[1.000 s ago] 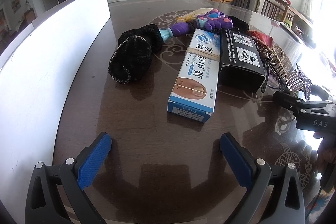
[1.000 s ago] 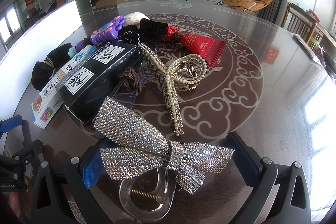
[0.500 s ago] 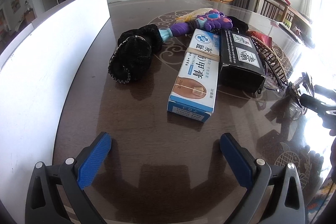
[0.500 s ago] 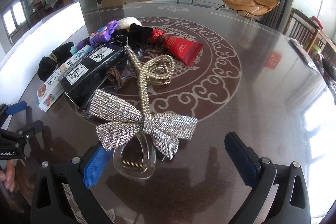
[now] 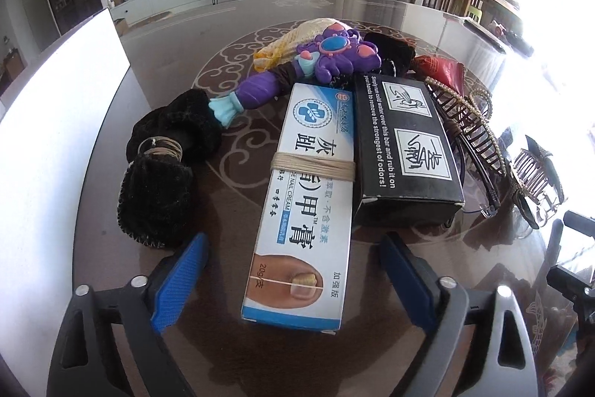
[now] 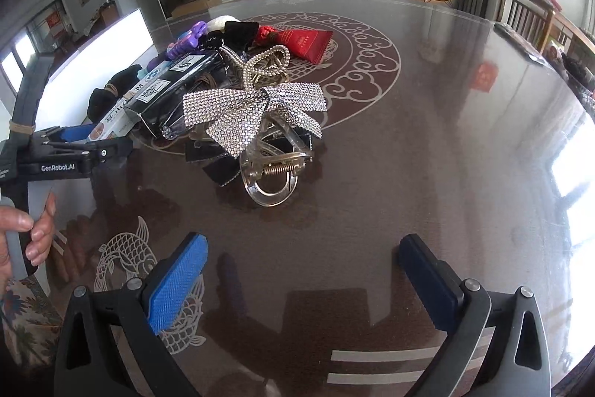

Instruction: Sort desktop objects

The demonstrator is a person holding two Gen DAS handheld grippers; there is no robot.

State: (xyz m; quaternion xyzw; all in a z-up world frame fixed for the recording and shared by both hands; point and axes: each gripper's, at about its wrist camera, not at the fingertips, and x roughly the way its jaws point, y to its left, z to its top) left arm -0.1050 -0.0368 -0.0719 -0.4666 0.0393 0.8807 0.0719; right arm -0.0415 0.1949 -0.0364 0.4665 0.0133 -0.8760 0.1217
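My left gripper (image 5: 293, 279) is open, its blue pads on either side of the near end of a white and blue nail cream box (image 5: 308, 203) bound with a rubber band. A black box (image 5: 405, 144) lies right of it, a black scrunchie (image 5: 160, 170) left, a purple toy (image 5: 319, 66) behind. My right gripper (image 6: 303, 279) is open and empty, short of a rhinestone bow hair clip (image 6: 253, 116) with a clear claw. A pearl hair claw (image 6: 260, 66) and a red packet (image 6: 306, 43) lie beyond it.
A white board (image 5: 55, 121) stands along the table's left side. The left gripper's body and the person's hand (image 6: 26, 233) show at the left of the right wrist view. The dark patterned table (image 6: 446, 121) stretches right. Chairs stand beyond the table.
My left gripper has moved forward until the nail cream box sits between its open pads. My right gripper has pulled back from the bow clip, which now lies farther ahead.
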